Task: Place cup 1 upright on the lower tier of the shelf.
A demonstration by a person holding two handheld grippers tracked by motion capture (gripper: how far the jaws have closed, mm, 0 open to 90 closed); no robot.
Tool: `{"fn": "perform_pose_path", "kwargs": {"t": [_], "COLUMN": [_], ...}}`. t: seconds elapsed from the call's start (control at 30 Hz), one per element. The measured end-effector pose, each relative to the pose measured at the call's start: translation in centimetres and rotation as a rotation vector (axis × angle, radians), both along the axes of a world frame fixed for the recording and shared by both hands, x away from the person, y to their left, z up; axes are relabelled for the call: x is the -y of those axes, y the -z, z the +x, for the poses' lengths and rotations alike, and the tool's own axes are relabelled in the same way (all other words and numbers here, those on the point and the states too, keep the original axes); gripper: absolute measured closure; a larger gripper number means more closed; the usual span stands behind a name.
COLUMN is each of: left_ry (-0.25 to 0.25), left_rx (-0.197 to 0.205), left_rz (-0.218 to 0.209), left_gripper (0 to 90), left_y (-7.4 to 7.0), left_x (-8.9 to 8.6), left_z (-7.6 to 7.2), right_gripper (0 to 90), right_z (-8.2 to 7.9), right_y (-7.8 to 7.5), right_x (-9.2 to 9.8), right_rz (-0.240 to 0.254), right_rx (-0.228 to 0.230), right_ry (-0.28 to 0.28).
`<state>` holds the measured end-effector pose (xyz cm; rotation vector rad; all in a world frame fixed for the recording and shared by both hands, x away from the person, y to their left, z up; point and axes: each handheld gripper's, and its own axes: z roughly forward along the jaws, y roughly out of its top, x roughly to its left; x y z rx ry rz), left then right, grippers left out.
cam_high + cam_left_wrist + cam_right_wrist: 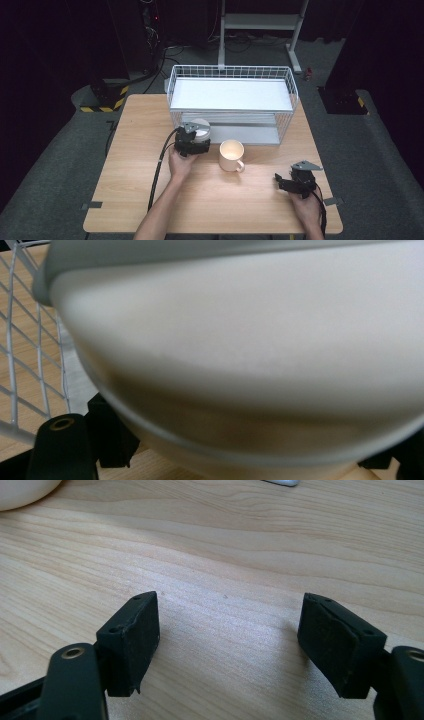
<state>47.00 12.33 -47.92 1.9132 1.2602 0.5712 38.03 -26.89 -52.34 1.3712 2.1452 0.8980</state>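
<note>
Left gripper (196, 137) clamps round white ceramic bowl (201, 128), glossy, pale grey rim band, creamy underside (240, 350). Bowl sits at front-left corner of white wire basket (231, 75), on light wooden table (125, 175). Cream ceramic mug (231, 155) just right of bowl. Right gripper (281, 181) rests on table, jaws spread, nothing between pads (132, 640).

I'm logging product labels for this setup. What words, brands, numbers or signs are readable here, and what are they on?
No readable text anywhere.
White bowl in the left tongs: plain, no print.
Cream mug: no logo showing.
Wire basket and its white shelves: unmarked.
Yellow-black hazard stripes on the floor stand: a pattern, no words.
</note>
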Motion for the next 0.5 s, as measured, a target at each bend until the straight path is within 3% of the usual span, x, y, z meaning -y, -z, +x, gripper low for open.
{"fn": "perform_pose_path", "kwargs": {"t": [0.07,0.2,0.4,0.5], "left_ry": [-0.012,-0.005,-0.012,-0.012], "left_rx": [-0.004,-0.006,-0.005,-0.002], "left_rz": [-0.003,0.045,0.009,0.024], "left_gripper": [19.4,19.4,19.4,19.4], "left_y": [0.0,-0.2,0.0,0.0], "left_x": [0.0,0.3,0.5,0.6], "left_z": [0.3,0.8,1.4,1.8], "right_gripper": [25.2,25.2,25.2,25.2], "right_z": [0.0,0.0,0.0,0.0], "right_y": [0.0,0.0,0.0,0.0], "right_x": [0.0,0.0,0.0,0.0], "right_rz": [0.0,0.0,0.0,0.0], "right_rx": [0.0,0.0,0.0,0.0], "right_ry": [0.0,0.0,0.0,0.0]}}
